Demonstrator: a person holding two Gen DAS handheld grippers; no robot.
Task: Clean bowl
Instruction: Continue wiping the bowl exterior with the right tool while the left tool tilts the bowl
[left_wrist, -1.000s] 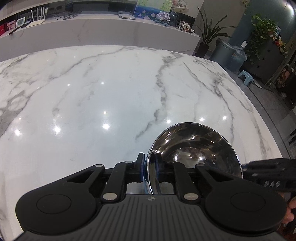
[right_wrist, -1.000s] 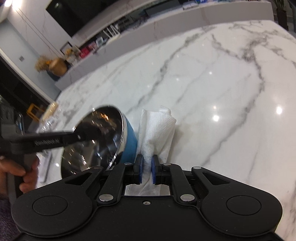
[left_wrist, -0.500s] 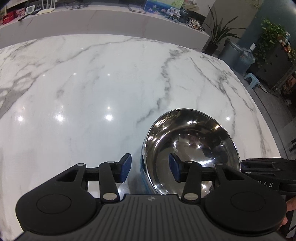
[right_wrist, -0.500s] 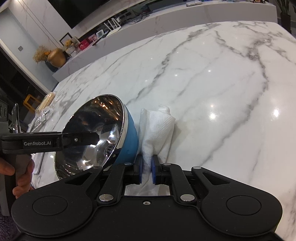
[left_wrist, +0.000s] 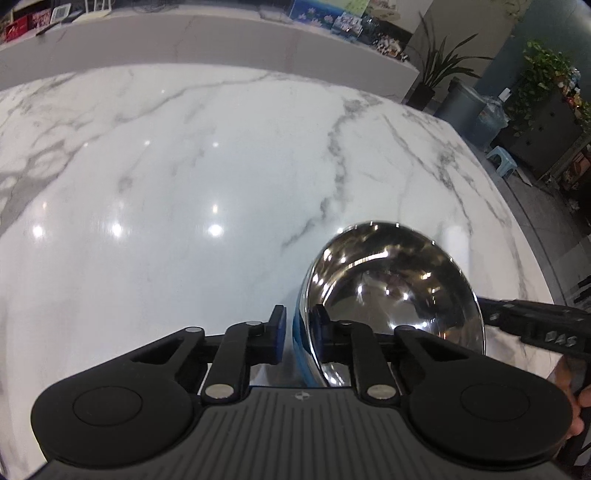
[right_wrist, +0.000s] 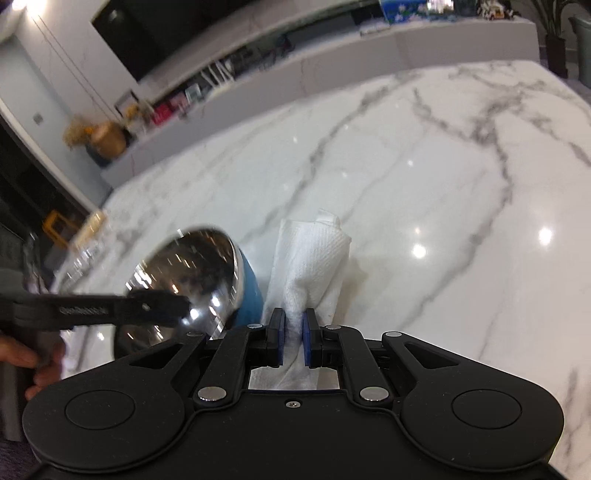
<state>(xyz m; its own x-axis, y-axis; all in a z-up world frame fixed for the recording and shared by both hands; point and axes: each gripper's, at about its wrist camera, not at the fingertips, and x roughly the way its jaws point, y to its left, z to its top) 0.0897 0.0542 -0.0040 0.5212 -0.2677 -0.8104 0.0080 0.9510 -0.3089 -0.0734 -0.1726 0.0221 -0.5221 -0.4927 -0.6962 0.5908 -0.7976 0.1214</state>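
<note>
1. Left claw (left_wrist: 298, 334) straddling the near rim of the bowl (left_wrist: 395, 291), one blue-padded finger outside the wall, the other inside; pads close to the rim, but a sliver of gap shows on the outer side, so a firm clamp cannot be told.
2. Bowl tipped up on its side on the marble desk (left_wrist: 184, 177), mirror-bright steel inside, blue outside, opening turned toward the left wrist camera.
3. Lettering on the black bar of the left claw, seen from the right wrist camera, blurred; reads roughly "GenRobot.AI", not sharp enough for certainty.
4. Just right of the bowl in the right wrist view (right_wrist: 192, 280), paper towel (right_wrist: 314, 254), white and embossed, folded into a loose roll, its far end lying on the desk.
5. Right claw (right_wrist: 293, 341) pressed together on the near end of the paper towel, blue pads pinching it from both sides.
6. Right of the bowl in the left wrist view, a black bar with partial letters "AS", the rest cut off.
</note>
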